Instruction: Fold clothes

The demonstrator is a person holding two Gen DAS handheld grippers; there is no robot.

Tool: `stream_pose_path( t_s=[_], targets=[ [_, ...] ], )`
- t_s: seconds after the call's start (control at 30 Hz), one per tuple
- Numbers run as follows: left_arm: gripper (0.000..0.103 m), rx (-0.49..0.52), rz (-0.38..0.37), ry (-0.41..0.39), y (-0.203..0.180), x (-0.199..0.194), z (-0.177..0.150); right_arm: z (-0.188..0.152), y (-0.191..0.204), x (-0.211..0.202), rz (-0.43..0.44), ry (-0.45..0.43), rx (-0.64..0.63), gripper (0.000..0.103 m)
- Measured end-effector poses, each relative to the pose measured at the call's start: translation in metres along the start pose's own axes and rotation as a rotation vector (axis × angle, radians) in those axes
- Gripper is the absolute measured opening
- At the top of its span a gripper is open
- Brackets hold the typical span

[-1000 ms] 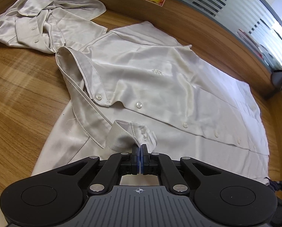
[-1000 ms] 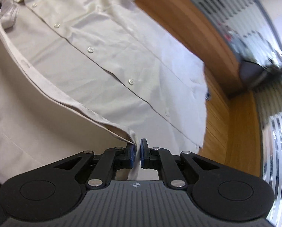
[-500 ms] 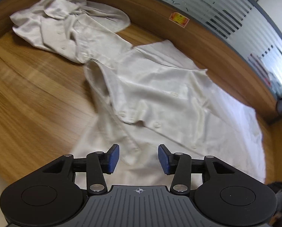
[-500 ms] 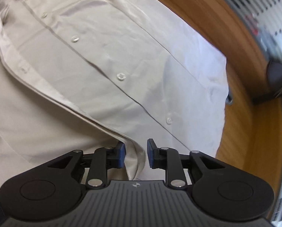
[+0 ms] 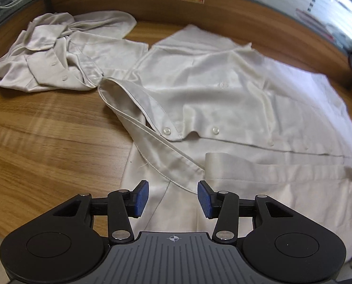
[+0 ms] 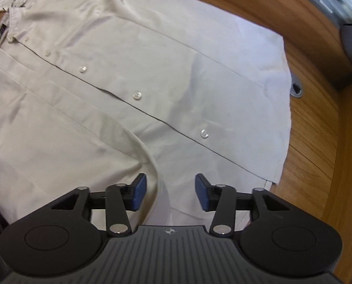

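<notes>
While its blue pads stand apart with nothing pressed between them, the left hand-held gripper (image 5: 173, 198) hangs over the near edge of the shirt (image 5: 235, 99), low in the frame. The right hand-held gripper (image 6: 170, 195) has its jaws opening, a fold of the shirt (image 6: 140, 75) lying loose between the pads. The shirt is spread flat across the wooden surface (image 5: 45, 142), filling the centre and right. A second, crumpled shirt (image 5: 57, 54) sits at upper left, touching the first one's collar.
</notes>
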State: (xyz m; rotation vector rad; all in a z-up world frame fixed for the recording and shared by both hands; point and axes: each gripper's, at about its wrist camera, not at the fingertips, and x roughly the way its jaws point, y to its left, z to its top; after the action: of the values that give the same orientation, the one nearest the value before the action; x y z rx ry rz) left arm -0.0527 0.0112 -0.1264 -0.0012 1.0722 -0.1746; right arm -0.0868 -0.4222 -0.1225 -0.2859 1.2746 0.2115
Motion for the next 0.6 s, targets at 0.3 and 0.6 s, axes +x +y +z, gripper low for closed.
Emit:
stream_pose_path(
  t_s=[0.3,0.6],
  targets=[
    [0.047,0.108,0.014,0.012,-0.018,0.036,0.006,-0.02,0.022,-0.039,0.019,-0.064,0.044,0.065],
    [0.002,0.029,0.1,-0.093,0.003,0.01,0.013,-0.053,0.027,-0.04,0.018,-0.054,0.133,0.066]
  ],
)
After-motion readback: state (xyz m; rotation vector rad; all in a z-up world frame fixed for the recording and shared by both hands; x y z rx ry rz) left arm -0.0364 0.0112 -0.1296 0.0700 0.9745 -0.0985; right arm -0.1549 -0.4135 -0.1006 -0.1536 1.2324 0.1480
